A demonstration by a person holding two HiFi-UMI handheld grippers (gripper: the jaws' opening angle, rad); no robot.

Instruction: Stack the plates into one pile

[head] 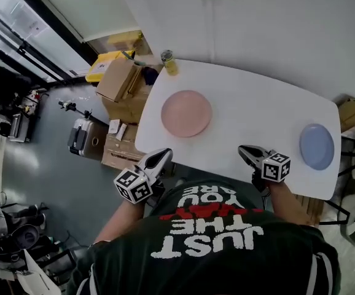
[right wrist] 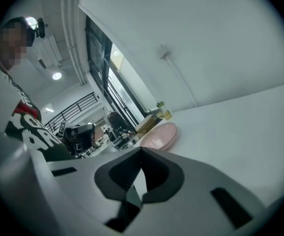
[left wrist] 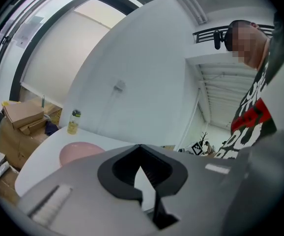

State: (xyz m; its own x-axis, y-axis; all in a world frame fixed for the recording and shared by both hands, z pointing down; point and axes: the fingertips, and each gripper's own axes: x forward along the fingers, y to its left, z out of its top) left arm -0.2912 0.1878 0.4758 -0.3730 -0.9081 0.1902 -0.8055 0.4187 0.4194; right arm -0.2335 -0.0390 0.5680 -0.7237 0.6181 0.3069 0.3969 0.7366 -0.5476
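A pink plate (head: 186, 113) lies on the left half of the white table (head: 251, 103); it also shows in the left gripper view as the pink plate (left wrist: 79, 152) and in the right gripper view as the pink plate (right wrist: 160, 136). A blue plate (head: 316, 146) rests near the table's right end. My left gripper (head: 164, 154) is shut and empty, at the near edge below the pink plate. My right gripper (head: 244, 149) is shut and empty at the near edge, left of the blue plate. Both sets of jaws meet with nothing between them.
A small bottle with yellow liquid (head: 168, 62) stands at the table's far left corner. Cardboard boxes (head: 117, 82) and a yellow bin (head: 107, 61) sit on the floor to the left. A white wall runs behind the table. A cardboard box (head: 353, 110) sits at the right.
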